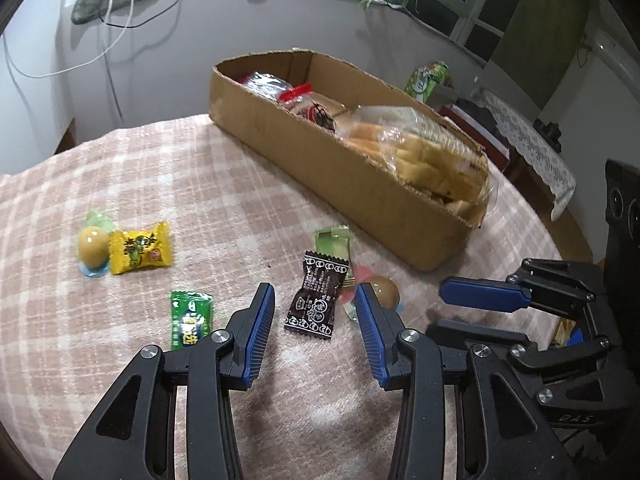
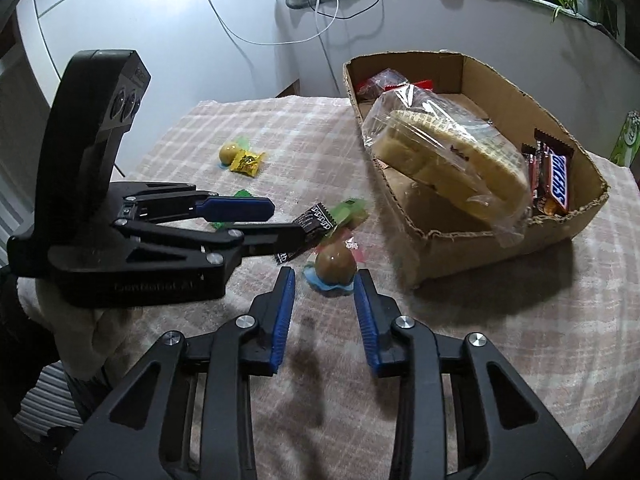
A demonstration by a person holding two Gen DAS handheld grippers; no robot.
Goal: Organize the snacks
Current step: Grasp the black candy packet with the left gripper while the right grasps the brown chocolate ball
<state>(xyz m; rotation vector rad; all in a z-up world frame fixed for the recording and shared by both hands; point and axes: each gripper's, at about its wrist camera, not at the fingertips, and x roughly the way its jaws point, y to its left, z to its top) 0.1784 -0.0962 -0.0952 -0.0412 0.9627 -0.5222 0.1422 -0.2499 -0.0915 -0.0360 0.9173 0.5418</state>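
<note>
Table covered with pink plaid cloth [image 1: 160, 184]. On it: cardboard box [image 1: 332, 168], two wrapped eggs [image 1: 93, 247] [image 1: 386, 289], yellow packet [image 1: 140, 253], green packet [image 1: 190, 317], dark packet [image 1: 318, 300], pale green packet [image 1: 333, 240].

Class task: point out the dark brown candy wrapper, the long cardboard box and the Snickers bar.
Dark brown candy wrapper [image 1: 316, 298]: left wrist view, middle of the printed face.
Long cardboard box [image 1: 320, 168]: left wrist view, near side wall.
Snickers bar [image 2: 558, 178]: right wrist view, on the lettering.
</note>
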